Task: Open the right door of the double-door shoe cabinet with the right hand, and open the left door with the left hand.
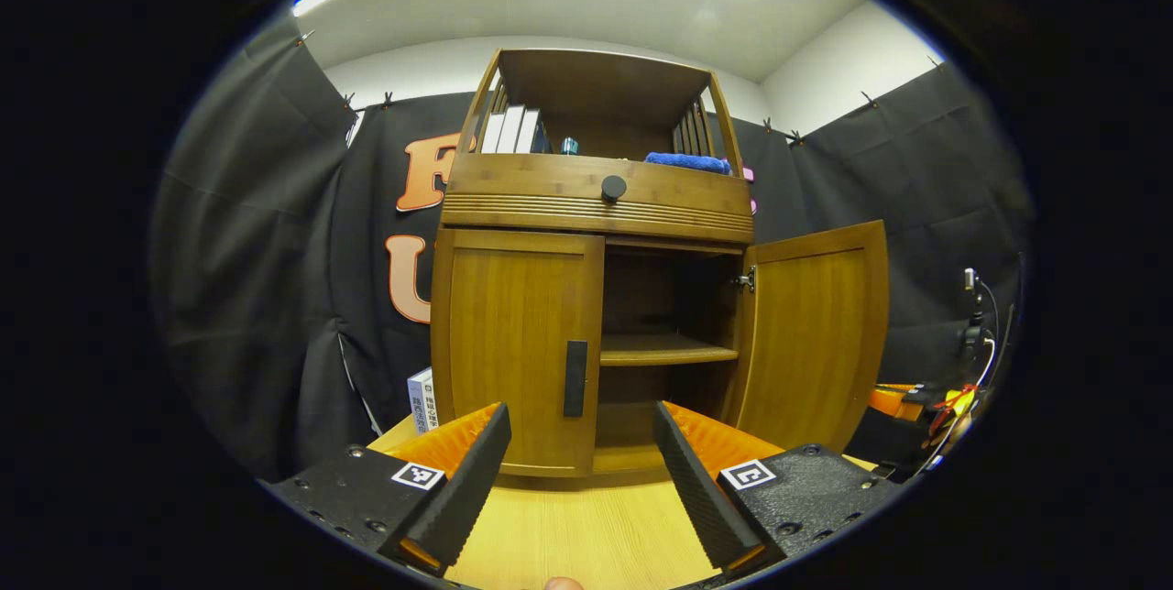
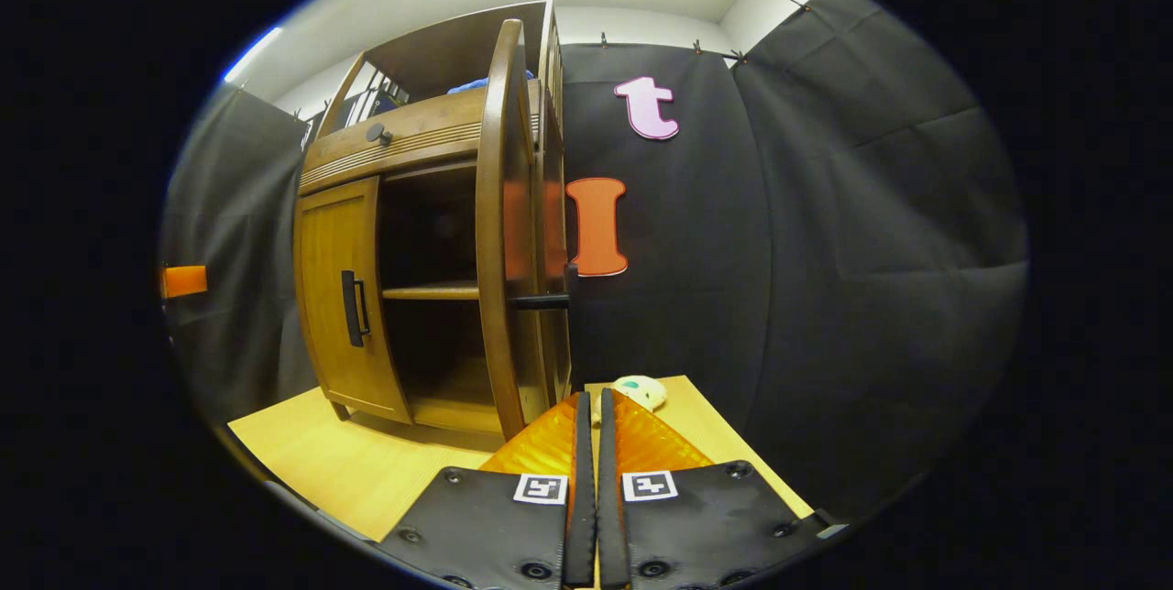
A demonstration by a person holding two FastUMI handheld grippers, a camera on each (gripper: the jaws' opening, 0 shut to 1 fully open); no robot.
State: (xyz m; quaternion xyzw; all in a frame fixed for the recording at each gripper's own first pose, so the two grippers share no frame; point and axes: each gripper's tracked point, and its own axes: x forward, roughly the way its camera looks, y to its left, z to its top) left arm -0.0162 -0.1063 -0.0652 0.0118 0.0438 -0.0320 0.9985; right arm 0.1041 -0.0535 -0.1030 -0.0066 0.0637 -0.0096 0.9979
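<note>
A wooden shoe cabinet (image 1: 596,205) stands on the table. Its left door (image 1: 518,343) is closed, with a dark upright handle (image 1: 575,377) near its inner edge. The right door (image 1: 816,333) is swung open, baring an inner shelf (image 1: 664,350). My left gripper (image 1: 582,471) stands open in front of the left door, a short way off its handle, nothing between its fingers. In the right gripper view the right door (image 2: 502,233) shows edge-on with its handle (image 2: 541,300) sticking out. My right gripper (image 2: 596,443) is shut and empty, below and short of that handle.
The cabinet's top shelf holds books (image 1: 511,129) and a blue cloth (image 1: 687,161); a round knob (image 1: 613,188) sits on its drawer front. A small box (image 1: 422,399) stands left of the cabinet. A pale small object (image 2: 639,391) lies on the table (image 2: 367,471) beside the open door.
</note>
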